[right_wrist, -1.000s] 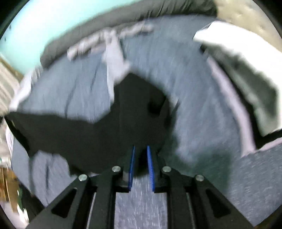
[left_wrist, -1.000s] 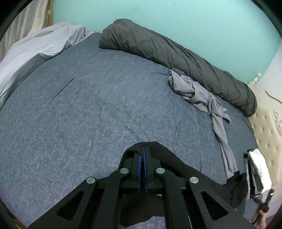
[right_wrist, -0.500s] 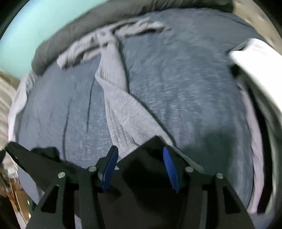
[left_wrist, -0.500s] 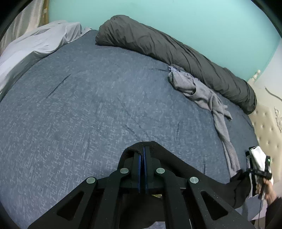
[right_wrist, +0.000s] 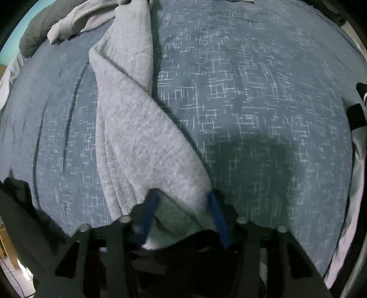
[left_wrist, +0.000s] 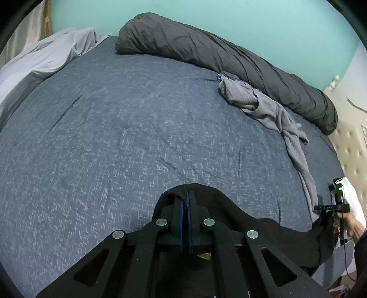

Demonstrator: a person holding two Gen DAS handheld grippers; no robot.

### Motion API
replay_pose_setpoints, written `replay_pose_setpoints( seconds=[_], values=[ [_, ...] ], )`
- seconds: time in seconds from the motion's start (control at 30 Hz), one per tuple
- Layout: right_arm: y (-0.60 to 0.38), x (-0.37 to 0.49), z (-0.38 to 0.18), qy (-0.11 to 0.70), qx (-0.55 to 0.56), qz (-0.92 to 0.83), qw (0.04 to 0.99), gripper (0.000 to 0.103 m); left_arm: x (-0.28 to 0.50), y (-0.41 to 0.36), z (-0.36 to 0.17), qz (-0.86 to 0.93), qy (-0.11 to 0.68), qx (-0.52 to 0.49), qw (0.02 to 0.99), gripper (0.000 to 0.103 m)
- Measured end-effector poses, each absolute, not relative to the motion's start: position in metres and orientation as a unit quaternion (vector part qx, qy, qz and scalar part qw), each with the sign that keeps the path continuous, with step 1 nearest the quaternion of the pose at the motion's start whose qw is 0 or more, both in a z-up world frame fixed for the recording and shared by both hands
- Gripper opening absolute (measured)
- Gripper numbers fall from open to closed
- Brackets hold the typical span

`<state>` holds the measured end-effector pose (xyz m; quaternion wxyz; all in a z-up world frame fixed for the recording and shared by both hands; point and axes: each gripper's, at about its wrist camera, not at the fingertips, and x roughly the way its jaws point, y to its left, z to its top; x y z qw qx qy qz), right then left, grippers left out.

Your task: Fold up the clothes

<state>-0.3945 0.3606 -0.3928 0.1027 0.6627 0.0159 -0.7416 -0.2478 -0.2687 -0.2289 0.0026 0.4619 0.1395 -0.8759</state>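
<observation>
Left wrist view: my left claw (left_wrist: 185, 197) is clamped tight on a fold of the black garment (left_wrist: 229, 213), low over the blue bedspread (left_wrist: 114, 137).
The black cloth trails right toward my right claw (right_wrist: 183, 206), whose jaws have just been closing yet stand apart, the near end of the grey garment (right_wrist: 137, 137) between them, unpinched. That grey piece stretches away across the bed to the dark rolled duvet (left_wrist: 229, 57) by the teal wall (left_wrist: 252, 20).
</observation>
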Motion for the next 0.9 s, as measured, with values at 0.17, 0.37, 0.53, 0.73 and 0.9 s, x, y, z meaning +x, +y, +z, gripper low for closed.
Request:
replay_pose_setpoints(
  seconds=[0.17, 0.37, 0.53, 0.73, 0.9],
  values=[
    [0.366, -0.397, -0.371, 0.053, 0.636, -0.764, 0.095, 0.007, -0.255, -0.264, -0.231, -0.876, 0.136, 0.462, 0.001, 0.003],
    [0.379, -0.42, -0.297, 0.055, 0.559, -0.824, 0.073, 0.006, -0.258, -0.257, -0.231, -0.878, 0.124, 0.462, -0.002, 0.003],
    [0.381, -0.449, -0.21, 0.059, 0.441, -0.895, 0.032, 0.006, -0.256, -0.256, -0.232, -0.878, 0.124, 0.461, -0.005, 0.003],
    [0.374, -0.484, -0.172, 0.046, 0.408, -0.912, -0.002, 0.045, -0.253, -0.255, -0.233, -0.879, 0.119, 0.463, -0.007, 0.003],
    [0.376, -0.462, -0.213, 0.042, 0.447, -0.894, 0.011, 0.049, -0.253, -0.255, -0.237, -0.875, 0.124, 0.467, -0.008, 0.003]
  ],
)
